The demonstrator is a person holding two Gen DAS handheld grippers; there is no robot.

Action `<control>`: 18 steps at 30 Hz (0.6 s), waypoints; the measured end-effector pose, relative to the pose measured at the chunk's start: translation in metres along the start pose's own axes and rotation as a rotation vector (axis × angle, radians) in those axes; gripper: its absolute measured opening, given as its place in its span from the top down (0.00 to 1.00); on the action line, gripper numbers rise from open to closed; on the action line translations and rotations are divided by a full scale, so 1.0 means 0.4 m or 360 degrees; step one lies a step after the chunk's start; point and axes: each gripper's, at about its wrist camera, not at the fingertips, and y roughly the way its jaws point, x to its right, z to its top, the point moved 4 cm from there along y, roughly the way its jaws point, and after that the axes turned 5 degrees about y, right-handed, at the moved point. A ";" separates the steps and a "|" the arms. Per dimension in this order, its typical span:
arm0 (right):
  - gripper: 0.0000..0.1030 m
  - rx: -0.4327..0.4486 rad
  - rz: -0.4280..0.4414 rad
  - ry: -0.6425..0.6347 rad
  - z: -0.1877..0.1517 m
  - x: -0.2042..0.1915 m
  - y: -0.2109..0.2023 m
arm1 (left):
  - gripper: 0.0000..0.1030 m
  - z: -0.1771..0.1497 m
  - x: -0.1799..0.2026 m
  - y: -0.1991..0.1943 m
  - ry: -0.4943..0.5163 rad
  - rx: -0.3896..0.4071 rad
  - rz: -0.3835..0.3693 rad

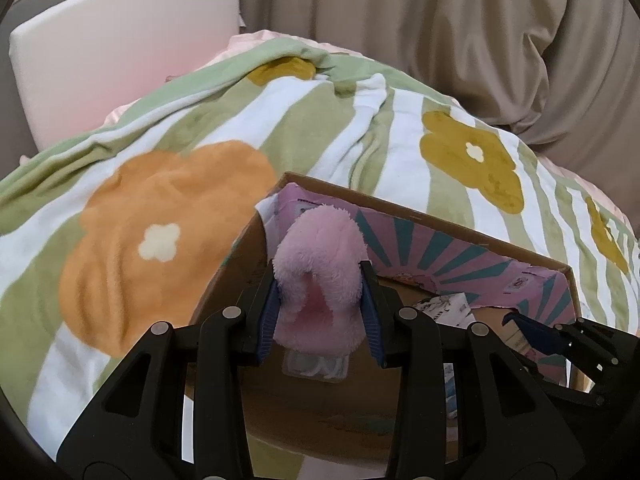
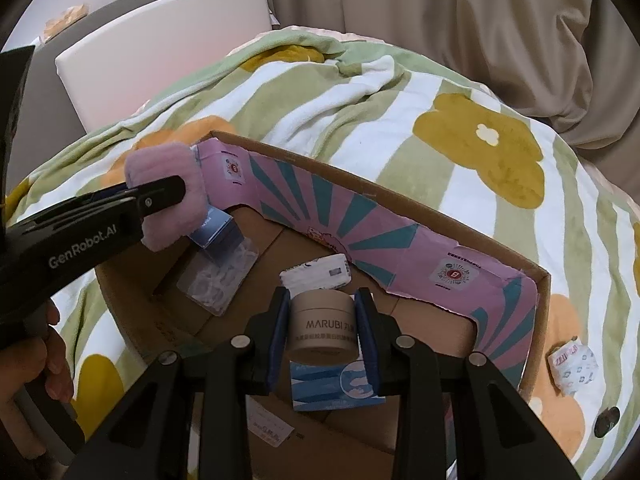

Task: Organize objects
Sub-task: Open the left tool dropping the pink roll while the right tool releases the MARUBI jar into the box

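Observation:
My left gripper (image 1: 320, 300) is shut on a pink fluffy plush item (image 1: 320, 264) and holds it over the left corner of an open cardboard box (image 1: 440, 216). The plush (image 2: 168, 200) and the left gripper (image 2: 160, 196) also show in the right wrist view. My right gripper (image 2: 322, 320) is shut on a beige MARUBI cream jar (image 2: 322, 326) above the box floor. The box (image 2: 400, 200) has a pink and teal lining. Inside lie a clear bag of small white rings (image 2: 218, 276), a blue striped packet (image 2: 332, 386) and a white packet (image 2: 316, 274).
The box rests on a bed with a green-and-white striped flower blanket (image 2: 360, 100). A small white wrapped packet (image 2: 572, 368) lies on the blanket right of the box. A white headboard (image 2: 160, 40) and beige curtains (image 2: 440, 8) stand behind.

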 end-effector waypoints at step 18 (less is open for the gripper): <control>0.22 -0.0037 0.0061 0.0030 -0.032 0.025 -0.001 | 0.00 0.028 0.036 -0.041 0.0163 0.0038 -0.0091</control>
